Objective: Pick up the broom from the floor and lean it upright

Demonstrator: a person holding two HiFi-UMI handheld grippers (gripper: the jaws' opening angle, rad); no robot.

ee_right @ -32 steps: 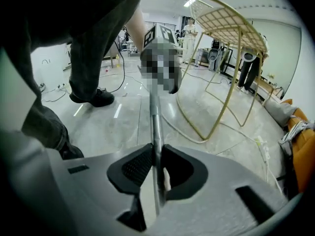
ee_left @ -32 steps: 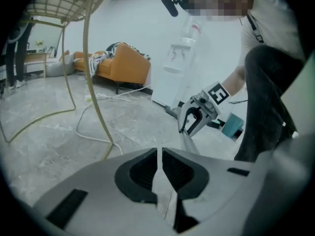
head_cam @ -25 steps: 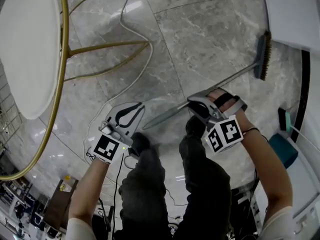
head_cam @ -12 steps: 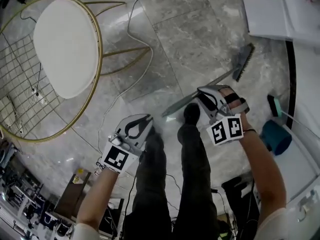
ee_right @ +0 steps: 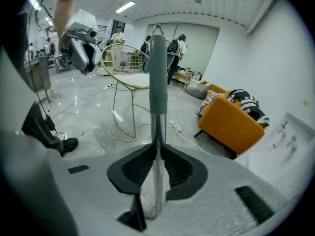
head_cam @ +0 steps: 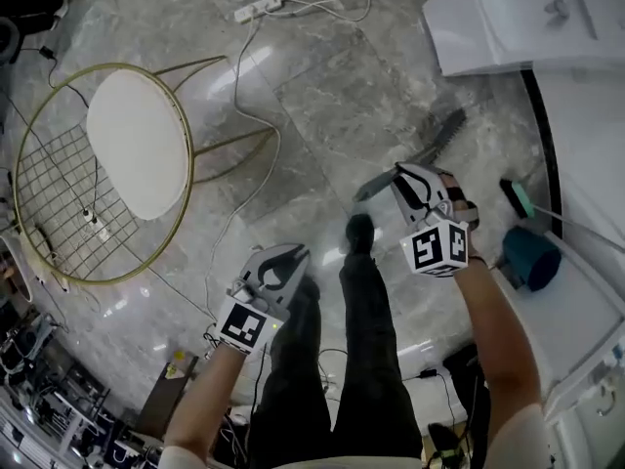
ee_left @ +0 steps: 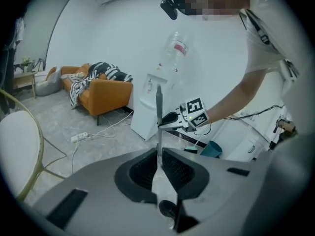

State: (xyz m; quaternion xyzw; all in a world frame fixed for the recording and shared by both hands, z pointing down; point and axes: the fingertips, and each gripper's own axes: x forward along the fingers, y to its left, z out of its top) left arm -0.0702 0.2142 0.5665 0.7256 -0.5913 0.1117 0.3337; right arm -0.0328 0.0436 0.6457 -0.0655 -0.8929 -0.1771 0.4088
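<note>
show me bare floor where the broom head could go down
Free: the grey tiles between the chair and the white unit. Crowded: the right edge by the teal bin, and the clutter at bottom left.

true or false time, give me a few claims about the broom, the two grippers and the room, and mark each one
1. The right gripper is clamped on the broom handle. True.
2. The left gripper grips the handle too. False: it holds nothing and hangs apart from the handle.
3. The broom handle lies flat on the floor. False: the right gripper holds it up off the floor, with the brush head at the low end.
4. A gold-framed chair with a white seat stands on the left gripper's side. True.
5. The sofa is blue. False: it is orange.
</note>
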